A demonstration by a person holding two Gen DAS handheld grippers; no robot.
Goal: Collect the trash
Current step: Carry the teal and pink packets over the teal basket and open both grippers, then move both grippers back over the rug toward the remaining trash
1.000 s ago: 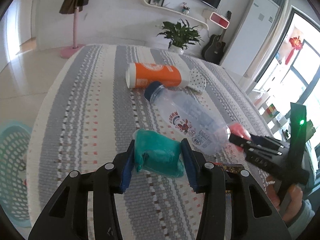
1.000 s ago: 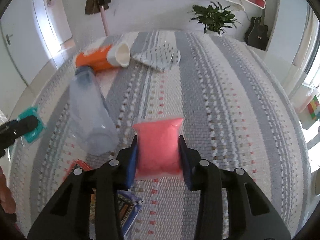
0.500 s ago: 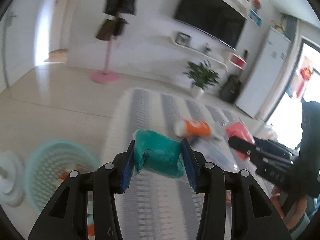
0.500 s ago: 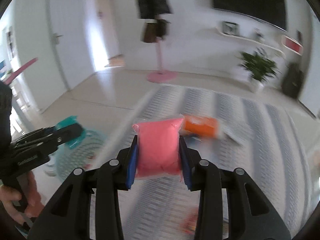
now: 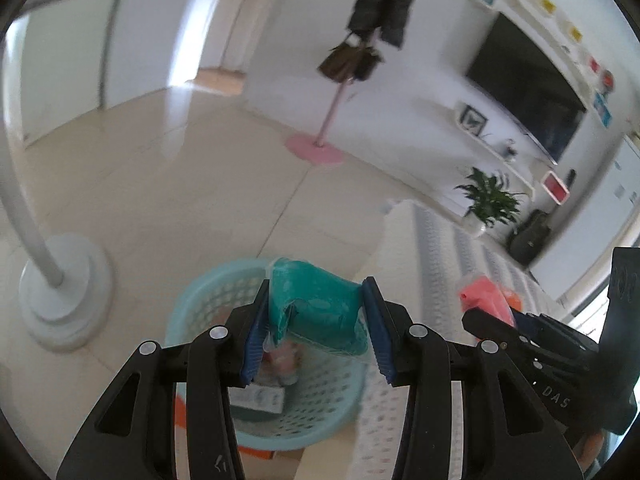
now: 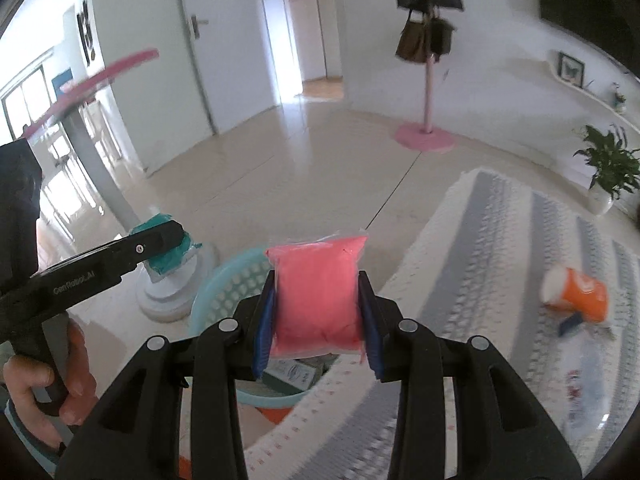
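Note:
My left gripper (image 5: 316, 320) is shut on a teal plastic packet (image 5: 316, 306) and holds it above a light-blue perforated basket (image 5: 208, 296) that stands on the floor beside the striped table. My right gripper (image 6: 318, 308) is shut on a pink plastic packet (image 6: 318, 288) and holds it over the basket's (image 6: 224, 280) near rim and the table edge. The basket has some packaging inside it (image 5: 260, 396). The right gripper with its pink packet (image 5: 486, 296) shows in the left wrist view; the left gripper with its teal packet (image 6: 168, 252) shows in the right wrist view.
An orange-and-white container (image 6: 576, 292) lies on the striped tablecloth (image 6: 500, 260) next to a blurred clear bottle. A white lamp base (image 5: 60, 292) stands on the floor left of the basket. A pink coat stand (image 6: 426, 136) and a potted plant (image 5: 486, 200) stand farther off.
Both grippers have swung left from over the table to the basket, each carrying its packet. The basket is now directly below the left gripper.

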